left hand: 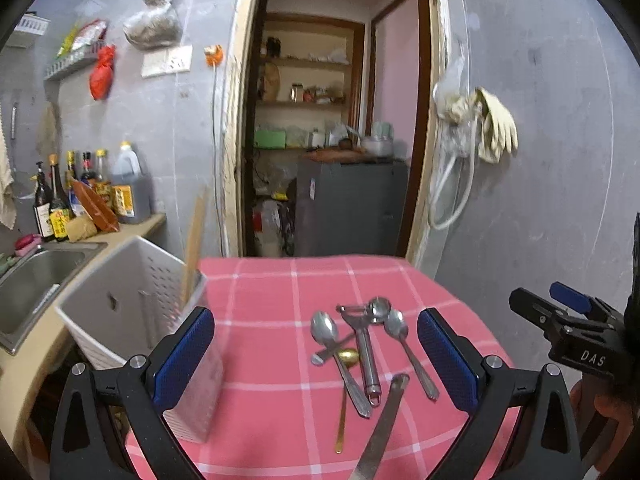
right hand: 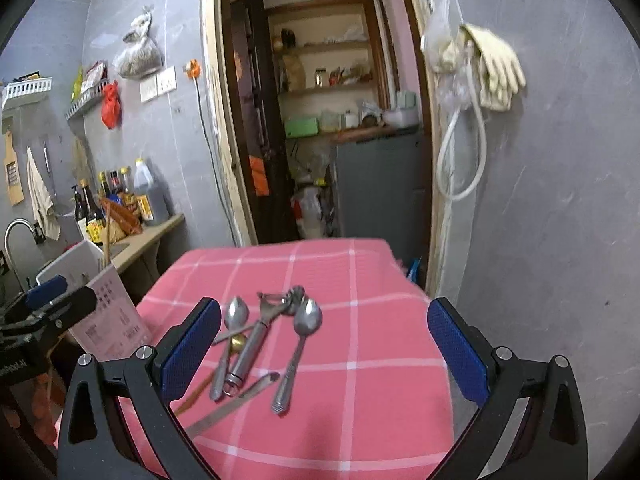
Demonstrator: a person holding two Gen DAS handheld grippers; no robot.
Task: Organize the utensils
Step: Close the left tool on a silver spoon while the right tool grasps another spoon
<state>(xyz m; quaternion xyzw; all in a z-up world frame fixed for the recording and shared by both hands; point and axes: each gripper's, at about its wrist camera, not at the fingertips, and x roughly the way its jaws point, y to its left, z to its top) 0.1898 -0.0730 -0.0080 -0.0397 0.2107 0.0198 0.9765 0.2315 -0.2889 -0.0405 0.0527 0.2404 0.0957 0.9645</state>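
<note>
Left gripper (left hand: 316, 356): jaws spread wide, nothing between the pads, held above the near part of the table (left hand: 440, 280). Right gripper (right hand: 324, 352): likewise wide open and empty, above the same table; it also shows at the right edge of the left wrist view, with part of a hand under it.

The table carries a pink cloth with white check lines. The utensils lie loose in one overlapping heap near the cloth's middle:
- A spoon (left hand: 326, 330), bowl away from the camera, handle running toward it.
- A second spoon (left hand: 398, 326) on the right side of the heap, its handle slanting to the near right.
- A peeler (left hand: 366, 354) with a round steel handle between the two spoons, its head touching a third, smaller spoon bowl (left hand: 380, 306) at the far end.
- A gold spoon (left hand: 347, 357) with a thin handle, its bowl tucked under the other handles.
- A flat steel strip (left hand: 382, 420) lying nearest the camera, its near end cut off by the frame; its type cannot be told.

A white perforated holder (left hand: 132, 292) stands at the cloth's left edge, just beside the left gripper's left finger. Chopsticks (left hand: 194, 240) stand upright in it. It is apart from the heap.

Left of the table: a steel sink (left hand: 36, 280) and bottles (left hand: 96, 188) against the wall.
</note>
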